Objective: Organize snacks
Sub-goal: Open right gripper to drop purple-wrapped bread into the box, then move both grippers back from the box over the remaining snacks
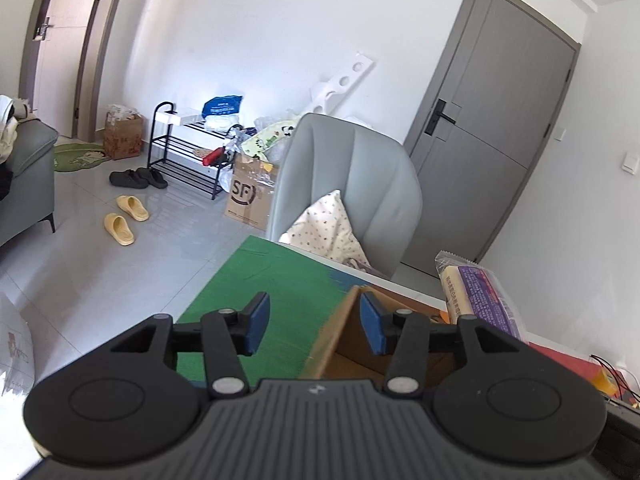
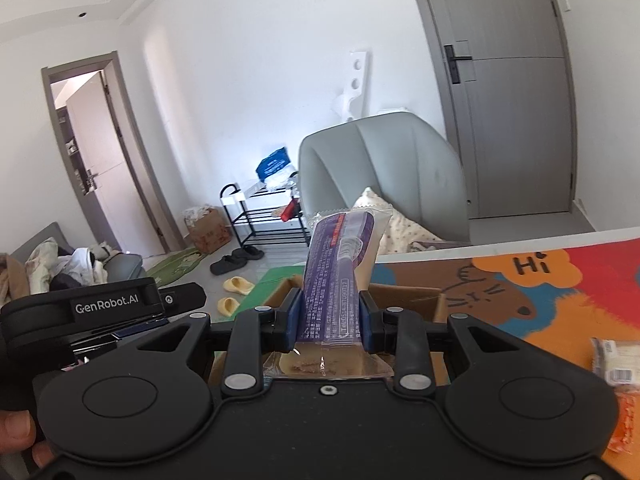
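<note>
Jaws of the right gripper (image 2: 329,316) clamp a purple snack packet (image 2: 334,276) — left gripper (image 1: 314,322) empty.

Grey armchair (image 1: 352,184), yellow slippers (image 1: 126,218), black shoe rack (image 1: 184,160).

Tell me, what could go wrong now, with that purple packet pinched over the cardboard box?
1. The right gripper pinches the purple snack packet near its lower end, so the long upper part could tip or slide out before it is in the cardboard box.
2. The left gripper hangs open and empty at the box's rim; the two tools could bump.
3. The squeezed filling might get crushed.
</note>
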Tool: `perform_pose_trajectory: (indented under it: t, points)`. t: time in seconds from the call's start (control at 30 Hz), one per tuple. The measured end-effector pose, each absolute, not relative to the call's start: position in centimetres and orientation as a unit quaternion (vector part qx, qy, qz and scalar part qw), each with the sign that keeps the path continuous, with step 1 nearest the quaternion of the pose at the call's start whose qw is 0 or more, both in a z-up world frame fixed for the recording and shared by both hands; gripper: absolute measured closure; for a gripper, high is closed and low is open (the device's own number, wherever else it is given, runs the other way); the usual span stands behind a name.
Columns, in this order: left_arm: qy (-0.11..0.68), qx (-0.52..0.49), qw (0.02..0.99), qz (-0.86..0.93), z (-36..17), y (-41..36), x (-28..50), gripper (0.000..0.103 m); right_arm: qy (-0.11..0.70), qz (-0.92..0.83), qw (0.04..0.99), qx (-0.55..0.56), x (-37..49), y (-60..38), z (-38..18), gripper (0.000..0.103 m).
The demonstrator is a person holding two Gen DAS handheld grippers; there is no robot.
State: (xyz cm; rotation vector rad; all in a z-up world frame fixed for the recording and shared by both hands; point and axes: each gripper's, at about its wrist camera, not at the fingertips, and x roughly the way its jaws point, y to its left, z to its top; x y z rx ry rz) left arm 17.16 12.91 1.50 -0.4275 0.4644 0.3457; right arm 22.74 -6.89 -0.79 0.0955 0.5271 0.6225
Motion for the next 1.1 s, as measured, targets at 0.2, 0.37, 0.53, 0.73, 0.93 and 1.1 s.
perform_pose_trajectory:
  t: [0.2, 0.37, 0.53, 0.73, 0.93, 1.1]
  points:
    - [0.227, -0.213, 0.933, 0.181, 1.4, 14.0, 16.7, 0.053, 0.262, 0.328, 0.907, 0.038, 23.0, -5.3, -1.0, 0.072]
    - [0.228, -0.220, 0.930, 0.187, 1.2, 14.4, 16.6, 0.053, 0.270, 0.351, 0.896, 0.022, 23.4, -4.4, -1.0, 0.072]
    - [0.229, -0.218, 0.931, 0.185, 1.2, 14.3, 16.7, 0.052, 0.286, 0.289, 0.914, 0.004, 24.5, -5.1, -1.9, 0.062]
    - [0.232, -0.217, 0.931, 0.178, 1.0, 13.5, 16.9, 0.048, 0.280, 0.272, 0.920, 0.022, 24.2, -7.5, -1.5, 0.051]
    - [0.233, -0.202, 0.937, 0.165, 0.9, 11.4, 17.1, 0.035, 0.276, 0.257, 0.925, 0.039, 23.7, -9.6, -1.3, 0.040]
    - [0.233, -0.186, 0.942, 0.153, 0.9, 9.2, 17.3, 0.025, 0.279, 0.240, 0.928, 0.046, 23.4, -11.7, -1.7, 0.040]
